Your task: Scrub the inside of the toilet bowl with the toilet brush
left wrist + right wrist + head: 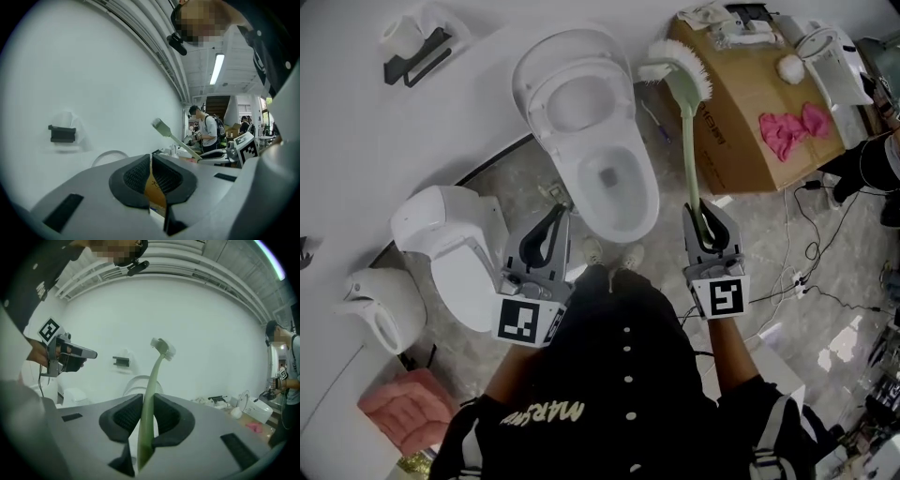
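A white toilet point(600, 159) stands against the wall with its lid up and the bowl open in the head view. My right gripper point(694, 214) is shut on the pale green handle of the toilet brush point(688, 141). The white bristle head point(680, 64) is up in the air to the right of the bowl, over the box edge. In the right gripper view the handle point(149, 399) runs up between the pads to the head point(163, 348). My left gripper point(559, 210) is shut and holds nothing, near the bowl's front left; its jaws point(151, 161) meet.
A second white toilet point(455, 248) and a white fixture point(380, 305) stand at the left. An open cardboard box point(750, 141) with a pink cloth point(792, 127) is at the right. Cables point(811, 244) lie on the floor. A black paper holder point(417, 52) hangs on the wall.
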`<state>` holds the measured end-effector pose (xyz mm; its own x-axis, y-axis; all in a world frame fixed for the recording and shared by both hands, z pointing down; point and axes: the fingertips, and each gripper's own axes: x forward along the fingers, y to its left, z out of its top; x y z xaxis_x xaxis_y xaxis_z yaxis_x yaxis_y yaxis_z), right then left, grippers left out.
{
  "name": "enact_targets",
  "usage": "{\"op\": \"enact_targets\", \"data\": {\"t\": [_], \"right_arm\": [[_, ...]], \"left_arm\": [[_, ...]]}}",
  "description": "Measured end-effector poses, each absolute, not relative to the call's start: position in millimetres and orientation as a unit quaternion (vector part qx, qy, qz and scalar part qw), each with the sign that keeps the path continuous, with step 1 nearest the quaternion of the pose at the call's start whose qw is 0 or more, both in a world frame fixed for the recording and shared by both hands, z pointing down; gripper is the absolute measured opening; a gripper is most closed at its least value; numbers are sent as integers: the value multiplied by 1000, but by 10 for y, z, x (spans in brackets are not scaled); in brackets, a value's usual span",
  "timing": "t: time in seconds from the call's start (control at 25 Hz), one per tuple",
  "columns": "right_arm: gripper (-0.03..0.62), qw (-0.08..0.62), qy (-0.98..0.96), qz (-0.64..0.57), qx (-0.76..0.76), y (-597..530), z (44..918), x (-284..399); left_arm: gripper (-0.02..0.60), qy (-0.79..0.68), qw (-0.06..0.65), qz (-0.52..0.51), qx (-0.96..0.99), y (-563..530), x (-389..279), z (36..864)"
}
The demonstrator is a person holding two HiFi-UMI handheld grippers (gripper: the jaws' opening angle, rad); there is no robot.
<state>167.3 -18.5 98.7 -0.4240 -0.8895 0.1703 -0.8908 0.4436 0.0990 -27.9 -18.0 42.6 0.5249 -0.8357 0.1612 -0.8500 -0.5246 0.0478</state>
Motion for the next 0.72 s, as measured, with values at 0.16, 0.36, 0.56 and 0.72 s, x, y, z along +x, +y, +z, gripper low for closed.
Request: {"op": "enact_targets", "data": {"t": [0.16, 0.36, 0.56, 0.72], "right_arm": [[86, 133, -843, 39, 519, -434, 1610, 1627], [86, 174, -844, 86, 500, -517, 2413, 1561], [86, 212, -839, 115, 487, -499, 3242, 1511], [86, 249, -832, 140, 474, -445, 3884, 1518]], "left_arm": [[38, -478, 86, 70, 871, -453, -314, 873], [37, -476, 122, 90, 866, -619, -262, 1441], [32, -473, 141, 107, 863, -631, -272, 2037], [32, -467, 156, 113, 863, -605, -244, 2479]]}}
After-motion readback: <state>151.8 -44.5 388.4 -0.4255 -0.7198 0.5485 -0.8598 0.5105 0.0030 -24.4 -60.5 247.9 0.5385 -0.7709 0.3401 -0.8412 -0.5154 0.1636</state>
